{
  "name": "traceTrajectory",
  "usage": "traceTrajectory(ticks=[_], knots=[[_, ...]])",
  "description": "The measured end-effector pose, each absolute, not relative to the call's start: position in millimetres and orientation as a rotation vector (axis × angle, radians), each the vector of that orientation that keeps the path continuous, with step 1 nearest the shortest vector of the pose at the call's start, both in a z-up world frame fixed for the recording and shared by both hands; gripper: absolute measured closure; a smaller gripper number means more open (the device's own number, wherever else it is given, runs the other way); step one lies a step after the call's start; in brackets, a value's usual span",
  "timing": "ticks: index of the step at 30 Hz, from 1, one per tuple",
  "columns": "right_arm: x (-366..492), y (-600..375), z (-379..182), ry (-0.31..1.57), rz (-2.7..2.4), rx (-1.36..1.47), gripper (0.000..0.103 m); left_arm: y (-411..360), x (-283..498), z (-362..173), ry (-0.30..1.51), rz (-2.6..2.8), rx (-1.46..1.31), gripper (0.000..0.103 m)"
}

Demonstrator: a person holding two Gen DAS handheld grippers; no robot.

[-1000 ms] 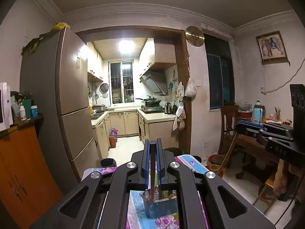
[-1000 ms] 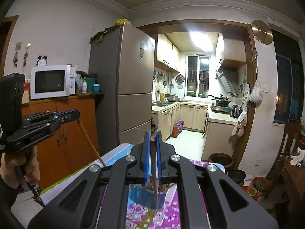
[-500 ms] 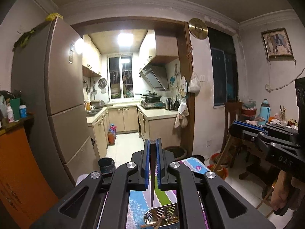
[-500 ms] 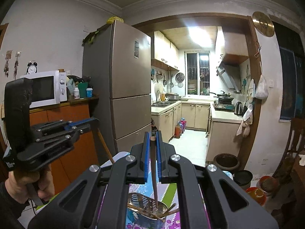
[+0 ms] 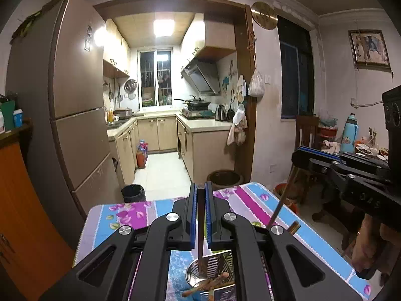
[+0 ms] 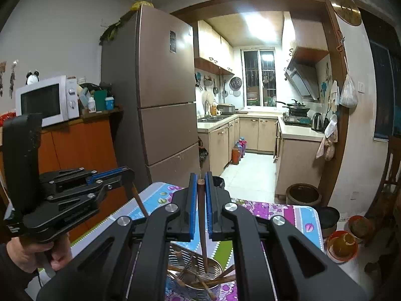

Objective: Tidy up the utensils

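My left gripper (image 5: 199, 188) is shut on a dark chopstick (image 5: 199, 225) that hangs tip-down into a slotted metal utensil holder (image 5: 215, 263). The holder stands on the flowered tablecloth (image 5: 125, 215) and has several wooden chopsticks in it. My right gripper (image 6: 201, 178) is shut on a brown chopstick (image 6: 202, 225), its tip inside the same holder (image 6: 185, 255). Each gripper shows in the other's view: the right one (image 5: 298, 154) at the right with its chopstick slanting down, the left one (image 6: 127, 173) at the left, held by a hand (image 6: 30, 255).
A tall fridge (image 6: 160, 100) and an orange cabinet (image 6: 82, 145) with a microwave (image 6: 45, 100) stand left of the table. Past the table's far edge are a black bin (image 5: 134, 193), a clay pot (image 6: 303, 195) and bowls (image 6: 342, 245) on the floor. A cluttered side table (image 5: 363, 150) is at the right.
Both grippers have moved forward and down over the table with their chopsticks. The metal holder has come into plain view beneath them, and both chopstick tips now reach into it.
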State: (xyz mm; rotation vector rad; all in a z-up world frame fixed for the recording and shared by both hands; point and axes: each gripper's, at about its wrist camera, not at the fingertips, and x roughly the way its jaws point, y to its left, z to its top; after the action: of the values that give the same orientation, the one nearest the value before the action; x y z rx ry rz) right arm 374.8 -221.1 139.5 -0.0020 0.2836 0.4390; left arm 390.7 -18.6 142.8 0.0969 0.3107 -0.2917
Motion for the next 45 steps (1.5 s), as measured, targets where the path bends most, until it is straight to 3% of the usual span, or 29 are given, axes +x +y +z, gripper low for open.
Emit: traceTrajectory(ticks=[22,26,28,30,31,34,39,40,42,44,45], knots=[[392,-216,111,0.360,0.434,0.003,0.098,-24,408,125,0.380,-0.264,0.110,0.095],[387,-218,116,0.346,0.428,0.006,0.096,-25,405,128,0.374,-0.253,0.116,0.091],[383,-218,118,0.338,0.427,0.008,0.092,-26,402,130,0.368,-0.249,0.119,0.088],[379,-219,120,0.328,0.425,0.015,0.072,-26,399,132,0.363,-0.249,0.116,0.084],[376,-220,121,0.321,0.426,0.019,0.067,-27,397,134,0.359,-0.246,0.117,0.081],[367,-222,125,0.303,0.424,0.022,0.060,-25,389,139,0.341,-0.236,0.115,0.075],[329,-235,134,0.227,0.416,0.041,0.035,-10,359,149,0.284,-0.202,0.095,0.062],[319,-238,135,0.209,0.413,0.038,0.031,-5,346,151,0.258,-0.184,0.093,0.055],[291,-242,137,0.163,0.407,0.036,0.009,2,322,154,0.207,-0.159,0.095,0.038],[254,-245,135,0.099,0.375,0.020,0.005,10,288,153,0.144,-0.125,0.102,0.011],[243,-245,133,0.087,0.365,0.014,0.005,13,272,151,0.115,-0.108,0.102,0.006]])
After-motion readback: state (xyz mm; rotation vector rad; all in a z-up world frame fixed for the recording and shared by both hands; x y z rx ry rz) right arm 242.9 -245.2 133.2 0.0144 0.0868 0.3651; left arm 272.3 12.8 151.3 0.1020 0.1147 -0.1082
